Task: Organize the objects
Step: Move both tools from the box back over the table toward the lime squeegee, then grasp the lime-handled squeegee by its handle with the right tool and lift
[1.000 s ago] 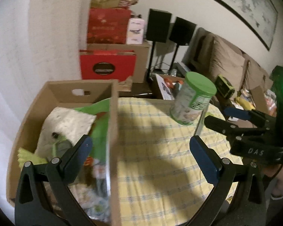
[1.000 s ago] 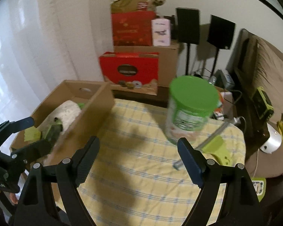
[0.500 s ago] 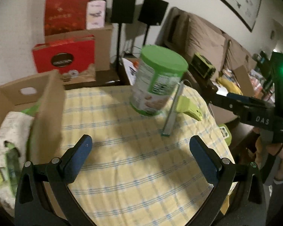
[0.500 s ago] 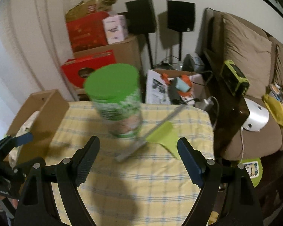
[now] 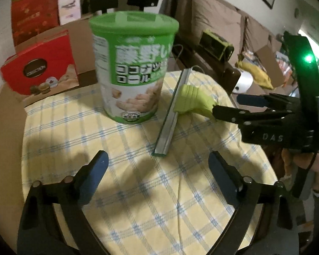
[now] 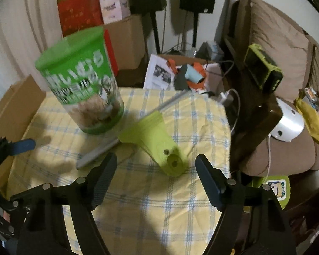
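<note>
While both grippers hover over a table with a yellow checked cloth (image 5: pixel 151 201), two loose things wait on it: a tall green-lidded snack canister (image 5: pixel 134 68) standing upright toward the far left, and just to its right a lime-green squeegee (image 6: pixel 157 140) lying flat, its long metal blade (image 5: pixel 172 114) running away from the viewer and its plastic handle pointing toward the right gripper. Canister and blade are close together; whether they touch cannot be told.

Judging by looks, the canister is rigid, smooth and fairly light, likely slippery on its printed wrap, so a hold around the middle of its body seems safest. The squeegee looks stiff and light; its narrow handle neck seems the natural place to pinch it.

Left gripper (image 5: pixel 157 170): tongs spread wide, holding nothing, aimed between canister and blade. Right gripper (image 6: pixel 156 170): tongs also spread wide and empty, with the end of the squeegee handle just ahead of the gap between them.

A cardboard box (image 6: pixel 12 104) at the left edge is cut off, its contents out of sight. Motion blur smears the canister label in the right view. Beyond the table are a sofa (image 6: pixel 276 48), speakers and red gift boxes (image 5: pixel 40 70)
</note>
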Demonstrator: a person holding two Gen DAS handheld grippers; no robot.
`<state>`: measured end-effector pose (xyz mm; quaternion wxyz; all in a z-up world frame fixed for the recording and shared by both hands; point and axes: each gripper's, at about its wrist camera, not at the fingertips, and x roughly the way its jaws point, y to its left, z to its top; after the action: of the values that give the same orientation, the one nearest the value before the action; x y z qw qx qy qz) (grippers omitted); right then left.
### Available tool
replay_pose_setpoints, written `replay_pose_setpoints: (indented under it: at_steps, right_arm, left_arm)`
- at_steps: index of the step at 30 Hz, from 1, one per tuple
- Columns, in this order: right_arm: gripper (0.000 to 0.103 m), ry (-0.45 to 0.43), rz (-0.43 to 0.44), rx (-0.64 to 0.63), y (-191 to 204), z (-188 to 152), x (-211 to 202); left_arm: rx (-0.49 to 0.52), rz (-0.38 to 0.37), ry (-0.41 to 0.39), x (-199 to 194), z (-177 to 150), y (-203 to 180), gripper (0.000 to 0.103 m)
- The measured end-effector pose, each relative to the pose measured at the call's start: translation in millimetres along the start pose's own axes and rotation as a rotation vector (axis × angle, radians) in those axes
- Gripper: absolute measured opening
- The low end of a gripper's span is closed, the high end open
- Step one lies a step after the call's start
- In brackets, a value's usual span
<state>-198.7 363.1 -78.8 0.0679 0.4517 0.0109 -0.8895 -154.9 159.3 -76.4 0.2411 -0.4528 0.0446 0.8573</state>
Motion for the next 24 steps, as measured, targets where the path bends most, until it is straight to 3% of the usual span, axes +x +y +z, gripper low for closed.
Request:
replay_pose_setpoints:
  at_steps: [4,11,18,22,24]
  right_arm:
    - [0.066,0.032,0.021,-0.024,-3,1,21]
    - [0.068,0.026,0.074,-0.064,-4,8,37]
    - [0.067,0.027,0.111,-0.118,-5,14,40]
    - [0.066,0.048,0.114,-0.153,-11,13,46]
    - [0.066,0.062,0.119,-0.167,-11,12,49]
  left_arm:
    - [0.026,0.023,0.007,19,2,-7,0.082]
    - [0.023,-0.011,0.022,37,3,-7,0.079]
    - [0.024,-0.044,0.061,51,6,-6,0.05]
    - [0.032,-0.047,0.066,56,8,-6,0.041]
    - [0.023,-0.065,0.068,56,8,-4,0.031]
